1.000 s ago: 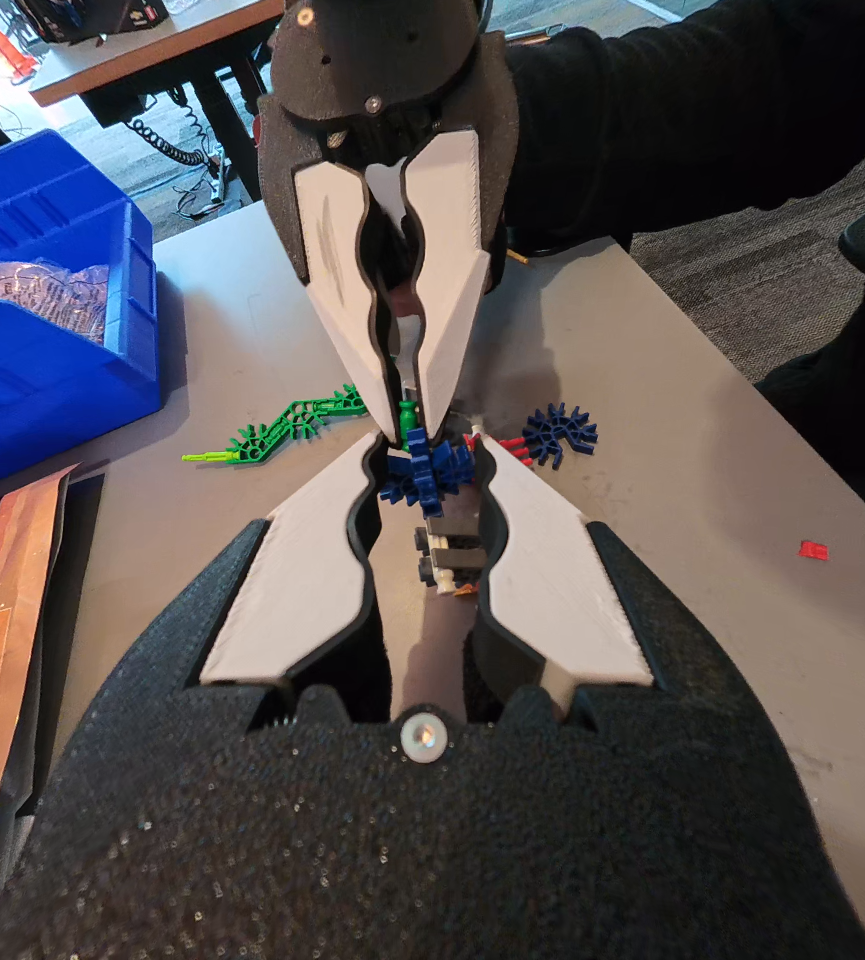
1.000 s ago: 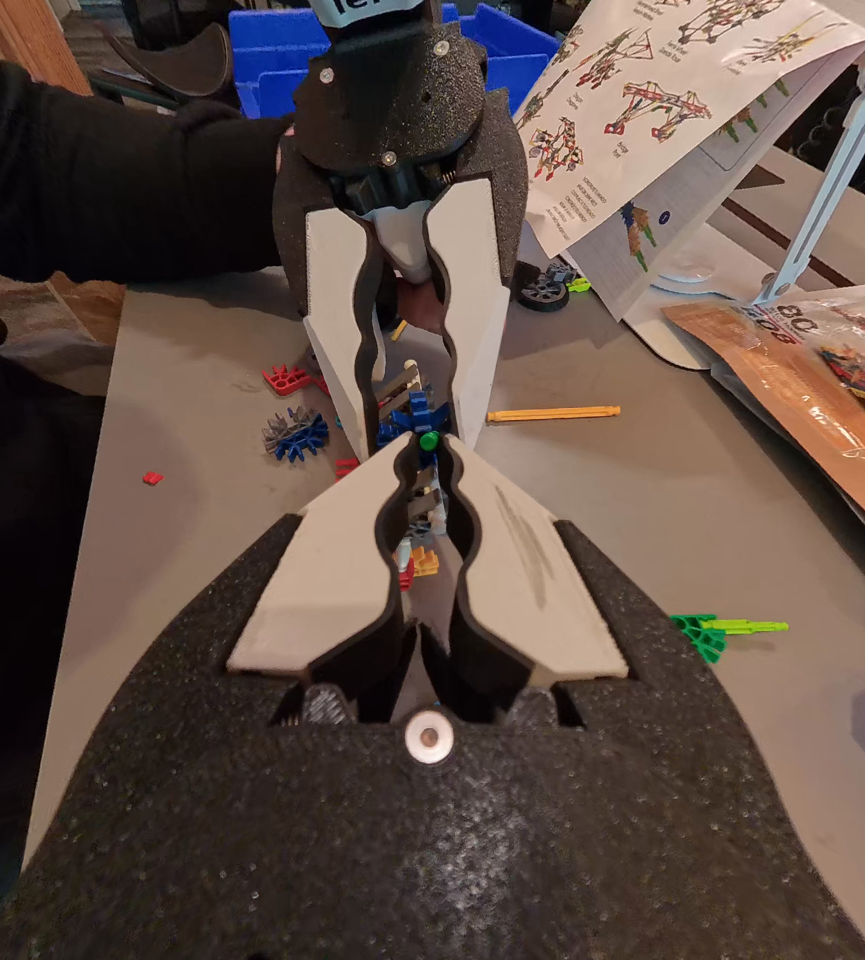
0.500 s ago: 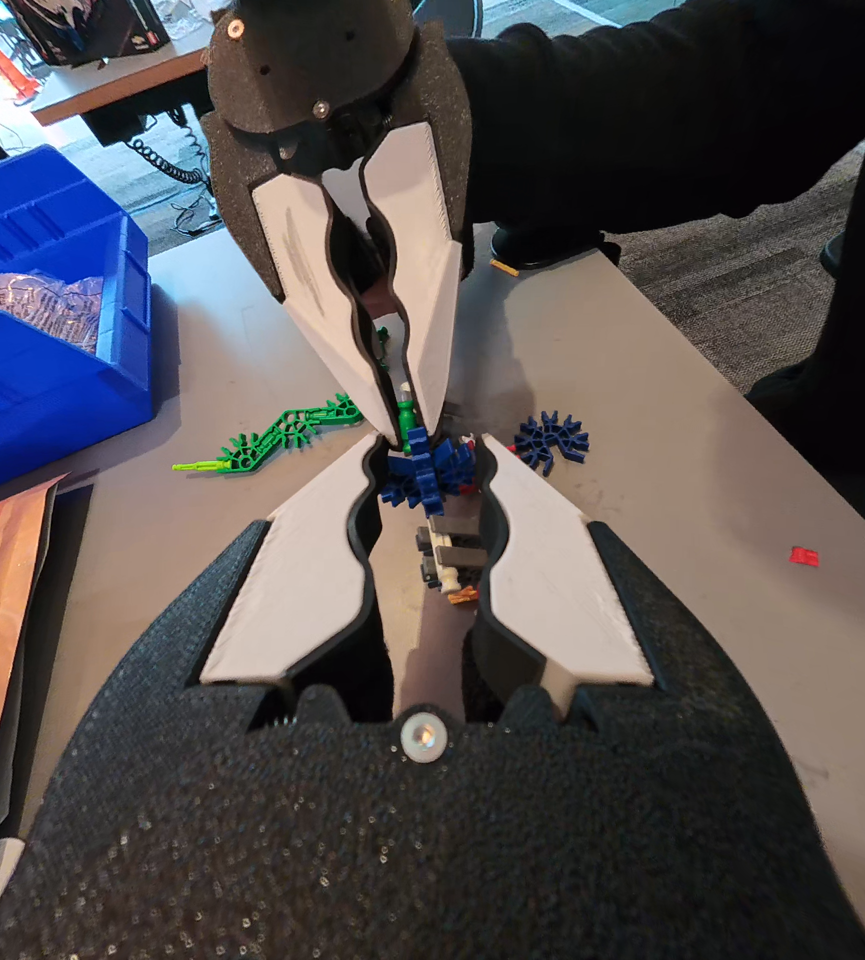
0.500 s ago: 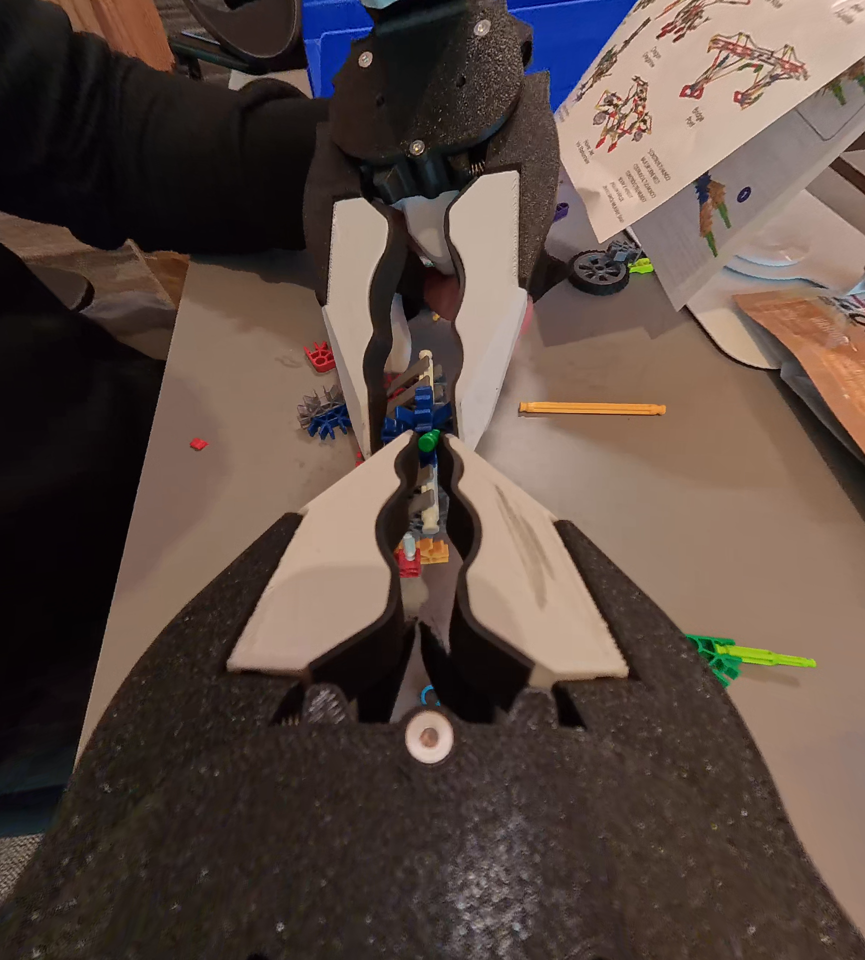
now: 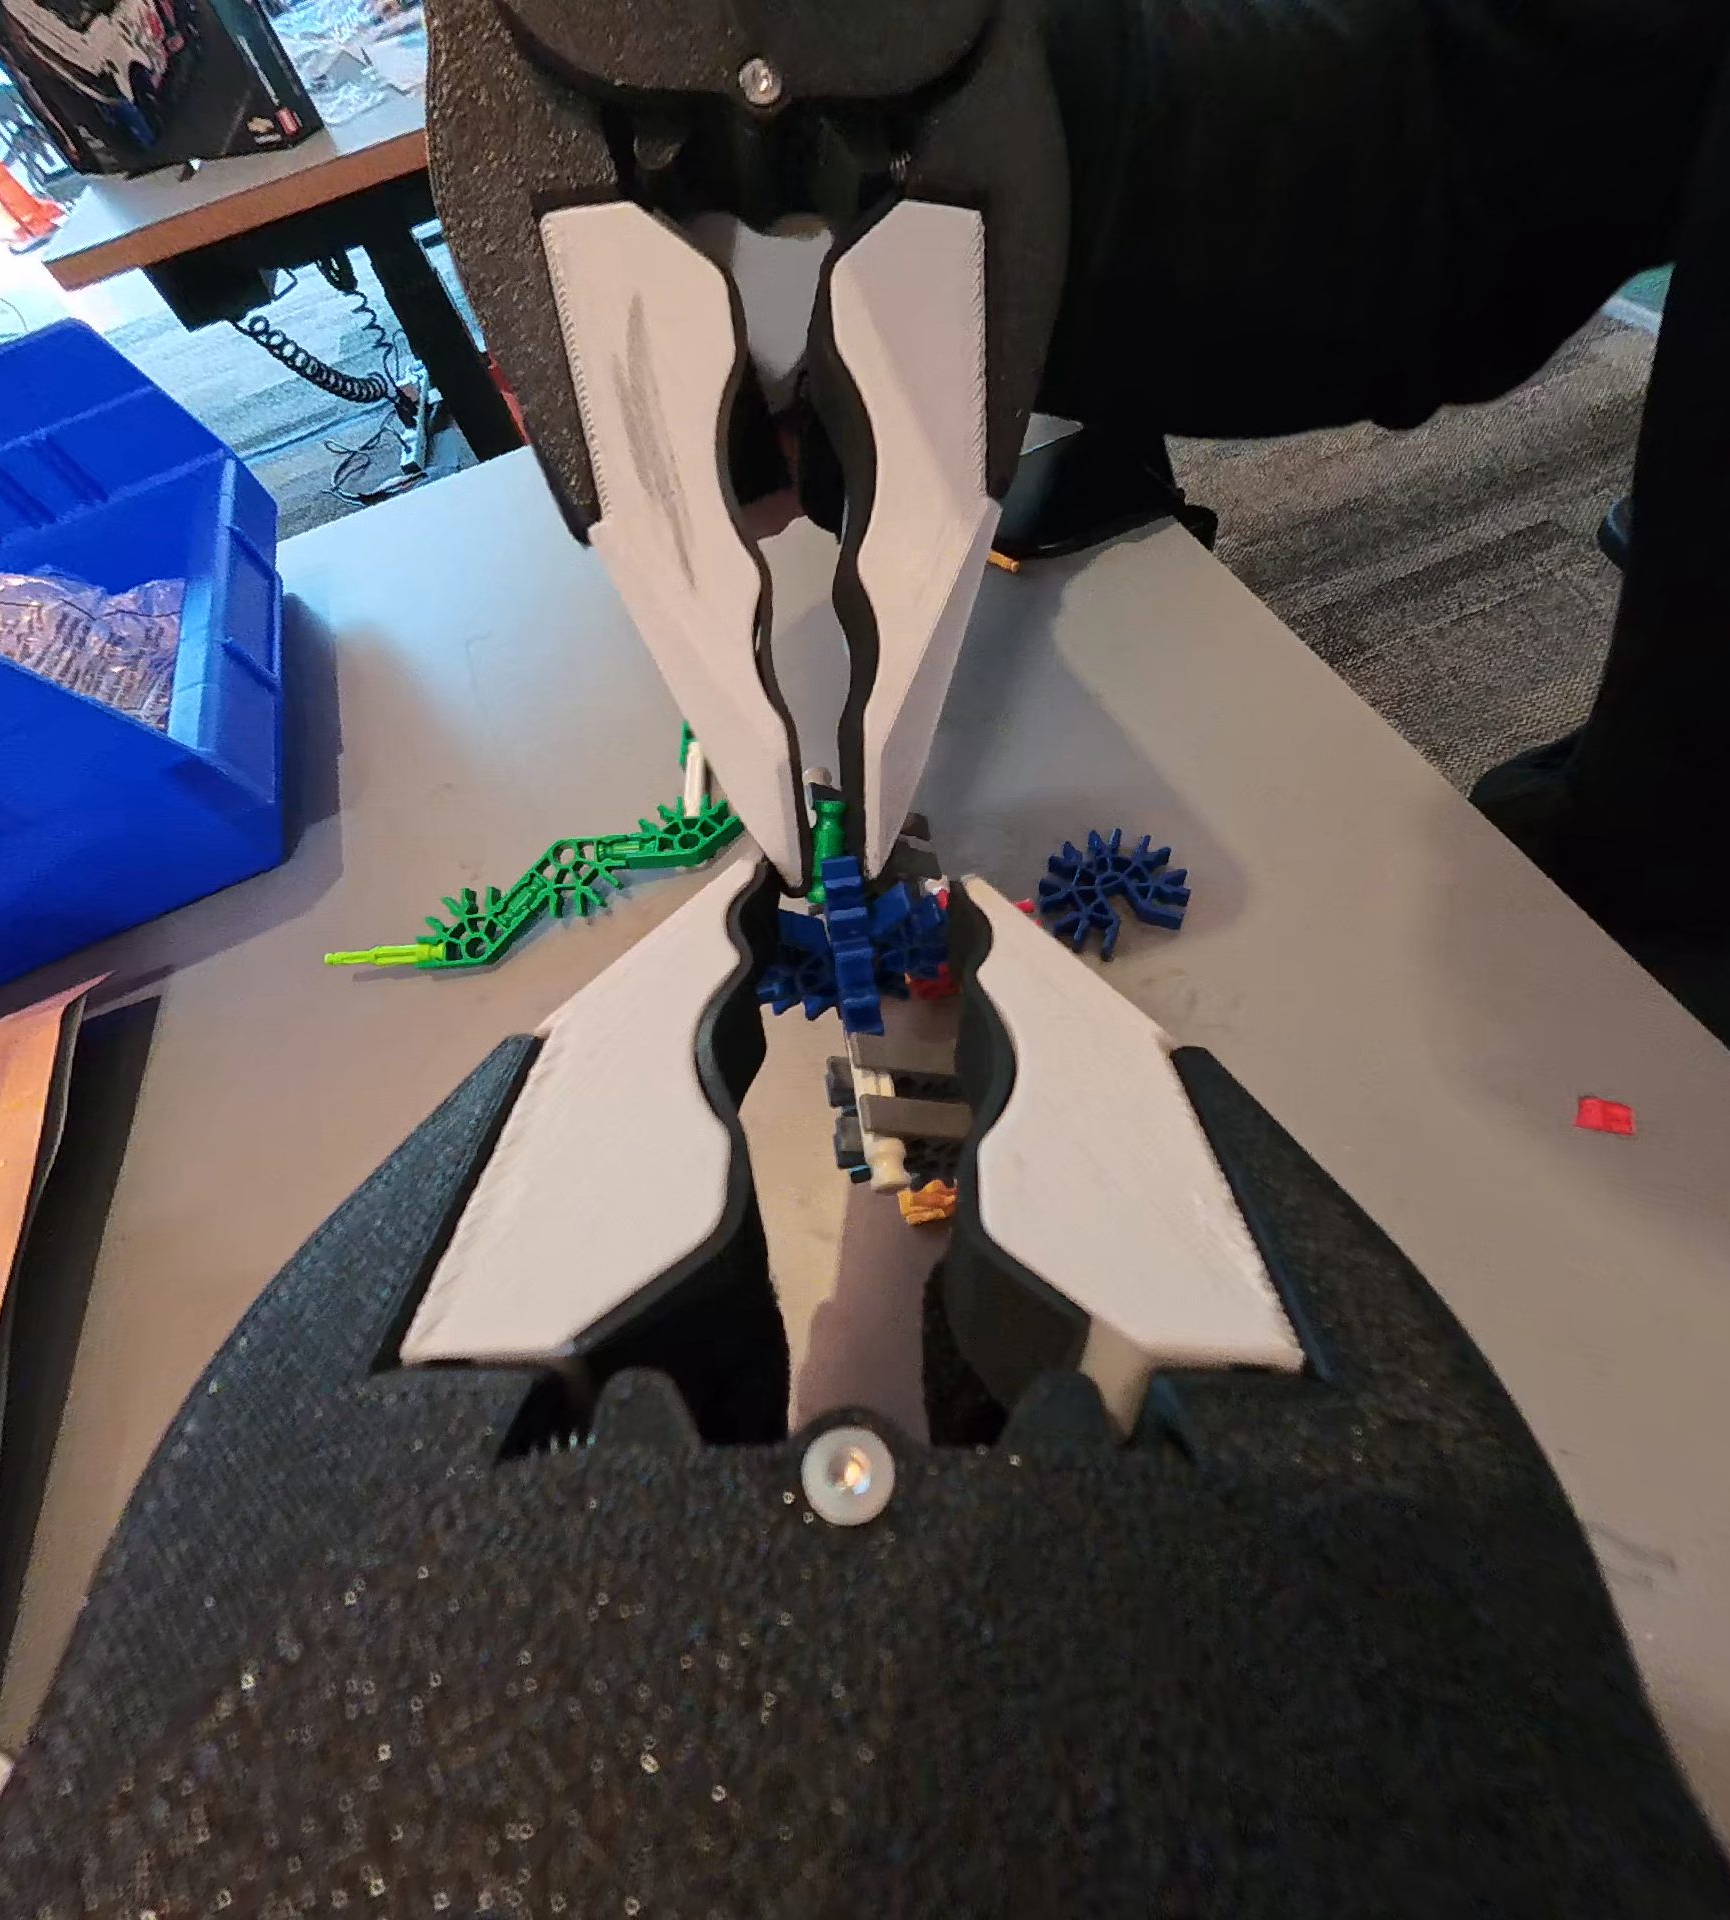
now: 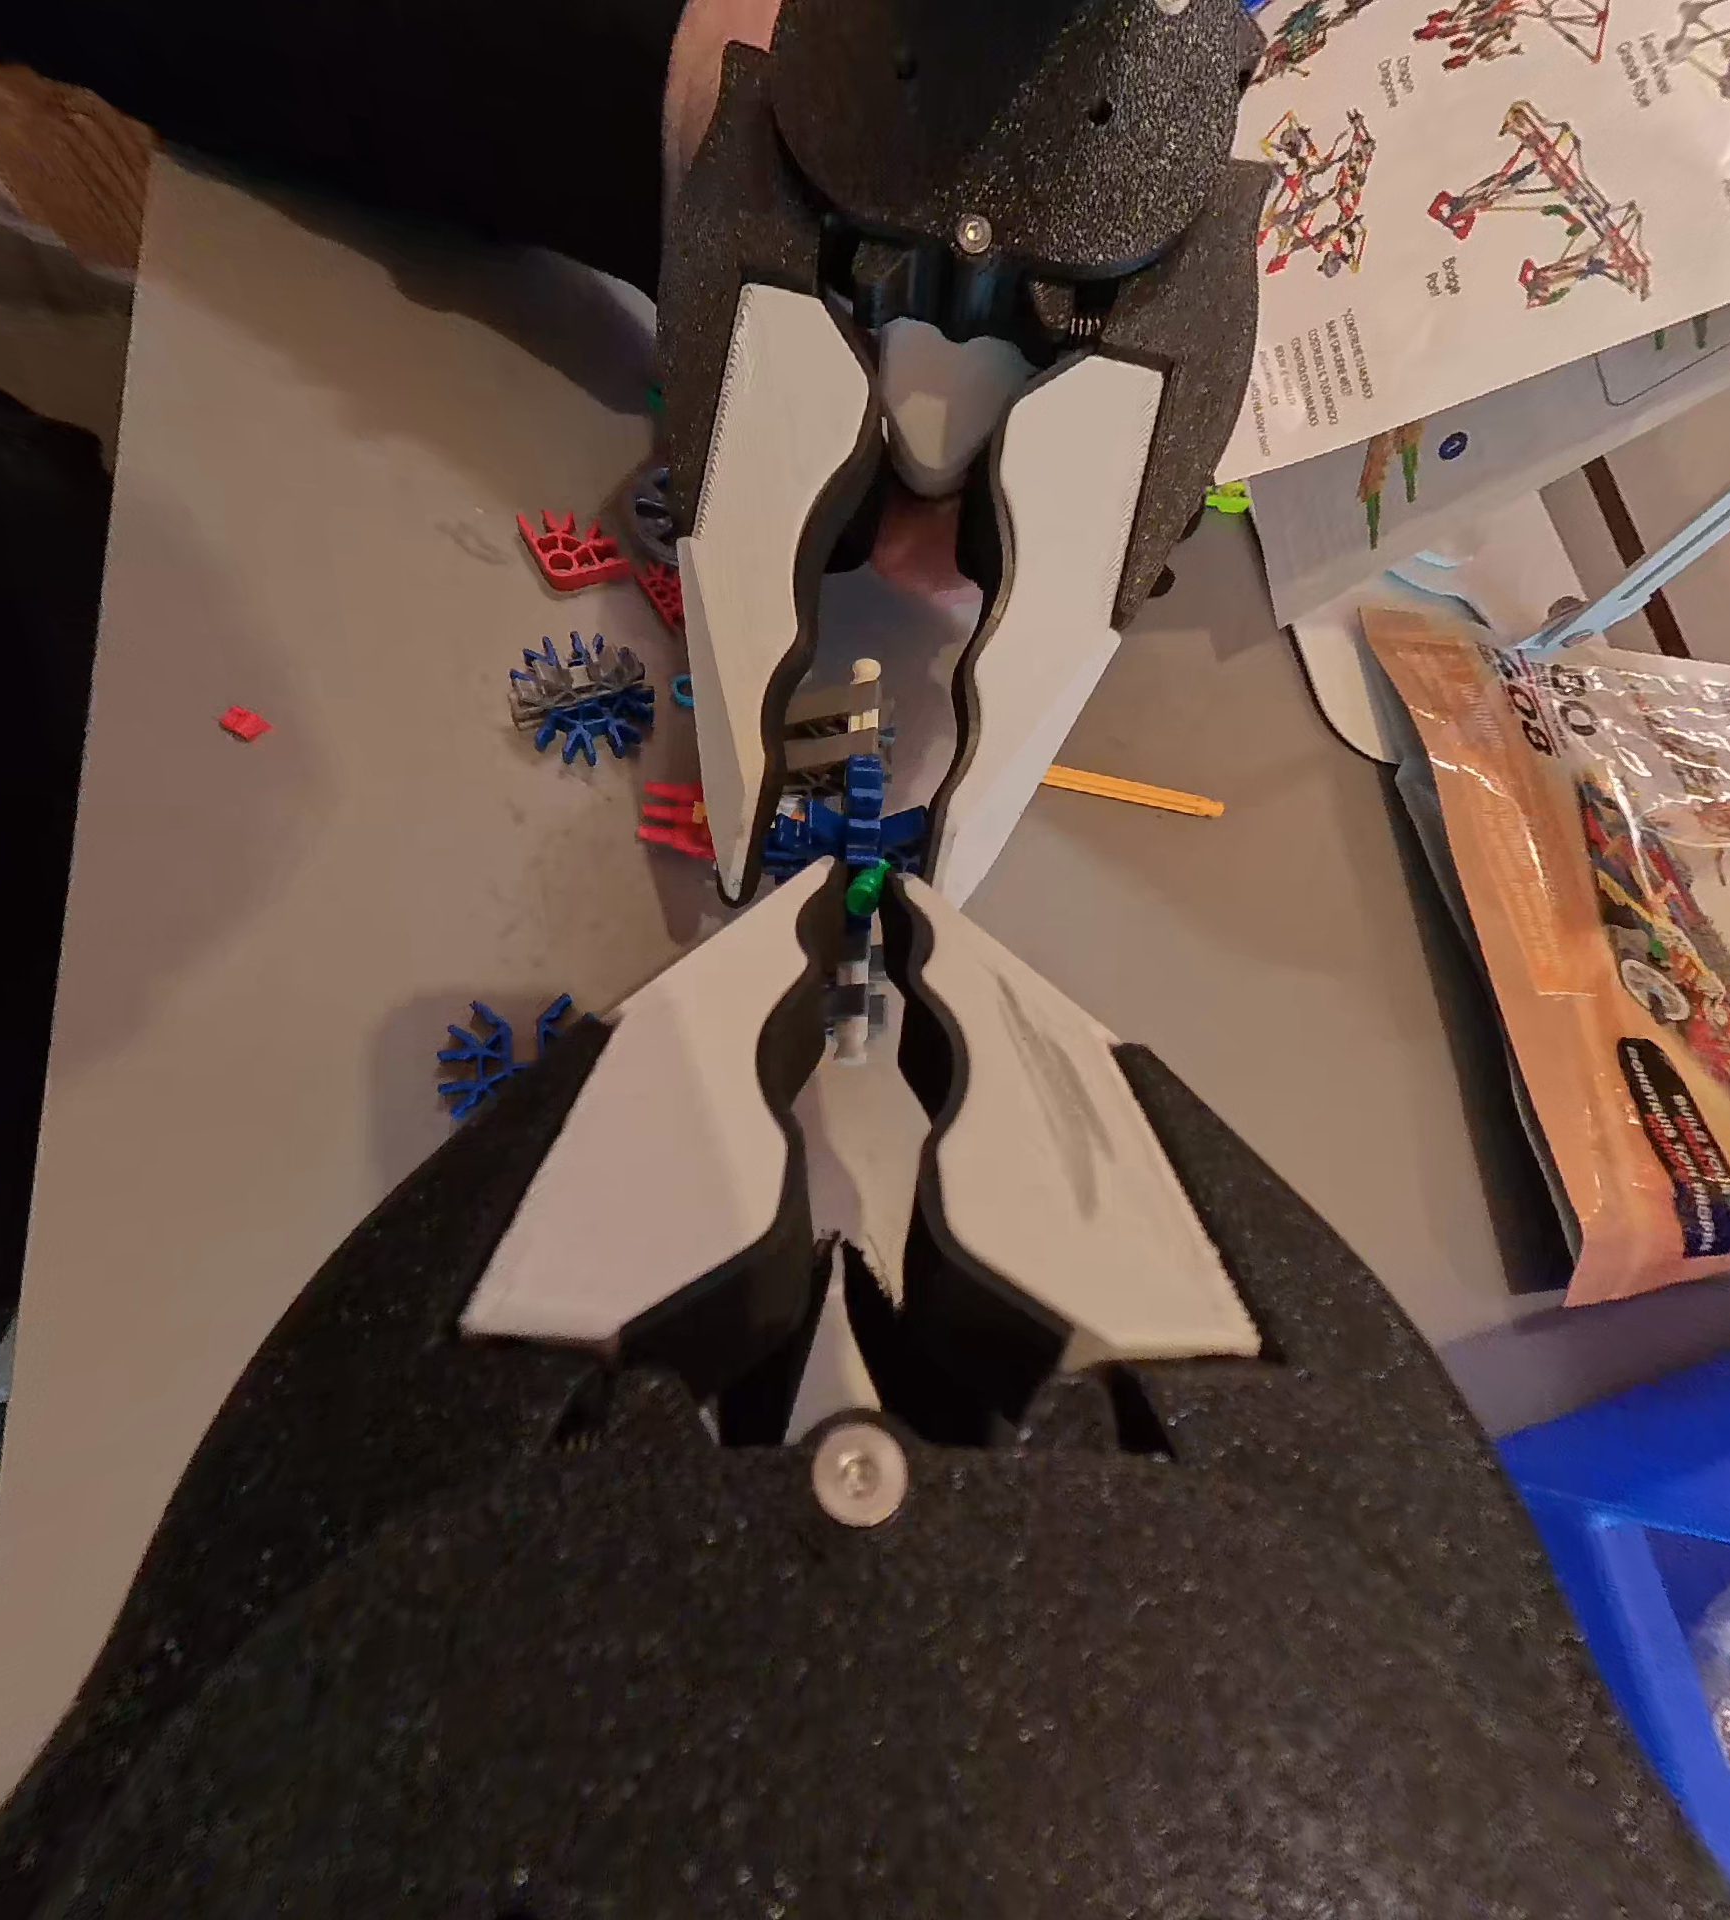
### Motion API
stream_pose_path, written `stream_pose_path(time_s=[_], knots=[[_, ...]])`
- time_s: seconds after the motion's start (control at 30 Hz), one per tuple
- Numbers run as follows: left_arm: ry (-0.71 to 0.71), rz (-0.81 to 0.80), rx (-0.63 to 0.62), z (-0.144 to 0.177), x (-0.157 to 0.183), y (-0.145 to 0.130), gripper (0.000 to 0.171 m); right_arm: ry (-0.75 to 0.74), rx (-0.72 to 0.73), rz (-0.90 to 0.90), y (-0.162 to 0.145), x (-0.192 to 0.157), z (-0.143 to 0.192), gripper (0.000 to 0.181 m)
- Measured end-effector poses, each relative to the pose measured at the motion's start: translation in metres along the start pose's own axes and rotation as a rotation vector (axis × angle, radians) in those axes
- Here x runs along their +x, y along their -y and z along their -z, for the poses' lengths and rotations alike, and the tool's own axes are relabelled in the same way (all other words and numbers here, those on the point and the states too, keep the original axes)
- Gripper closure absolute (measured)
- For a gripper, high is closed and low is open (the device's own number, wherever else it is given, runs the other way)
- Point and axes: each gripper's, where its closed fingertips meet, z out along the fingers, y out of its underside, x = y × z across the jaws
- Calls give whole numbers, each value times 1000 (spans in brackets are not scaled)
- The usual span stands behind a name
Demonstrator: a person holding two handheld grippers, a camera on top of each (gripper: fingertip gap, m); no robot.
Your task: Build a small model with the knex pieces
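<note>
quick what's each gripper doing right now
left gripper: shut on the blue connector assembly.
right gripper: shut on the green rod, at the assembly's top.

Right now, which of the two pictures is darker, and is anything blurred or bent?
Right wrist view: dimmer and warmer, the table in shadow at its far left. Left wrist view: brighter, with window glare top left; the blue bin curves from the wide lens. Both views stay sharp.

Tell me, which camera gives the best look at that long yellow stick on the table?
The right wrist view: the yellow stick lies flat on the grey table, partly hidden behind the left claw. The left wrist view does not show it.
</note>
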Motion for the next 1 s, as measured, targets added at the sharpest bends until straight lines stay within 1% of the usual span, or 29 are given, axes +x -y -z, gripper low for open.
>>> stream_pose_path(time_s=[0.1, 0.37, 0.47, 0.53, 0.6, 0.63, 0.67, 0.77, 0.8, 0.87, 0.93, 1.0], knots=[[-5, 3, 2, 0, 0, 0, 141, 61, 51, -72, 1, 0, 0, 177], [-31, 19, 18, 0, 2, 1, 140, 266, 106, -208, 2, -4, 0, 177], [-36, 23, 23, 0, 2, 0, 140, 276, 110, -230, 2, -4, -1, 176], [-41, 28, 14, -1, 3, 1, 139, 308, 108, -261, 1, -5, 1, 176], [-12, 44, 10, 1, -2, 2, 139, 253, 88, -244, 1, 1, 1, 176], [4, 61, 7, 2, -6, 0, 139, 241, 86, -248, 0, 1, 1, 165], [15, 68, 8, 4, -8, 0, 139, 233, 91, -259, 0, 2, 2, 158], [15, 93, 40, 11, -7, 8, 133, 176, 122, -285, 0, 8, 9, 159], [35, 94, 33, 13, -10, 8, 129, 146, 114, -287, -2, 11, 10, 158], [60, 83, 17, 20, -11, 9, 127, 122, 119, -287, -2, 13, 15, 158], [107, 61, -27, 29, -14, 10, 126, 78, 103, -273, -1, 16, 19, 158], [179, 40, -107, 45, -16, 8, 127, 10, 99, -269, 0, 23, 26, 158]])
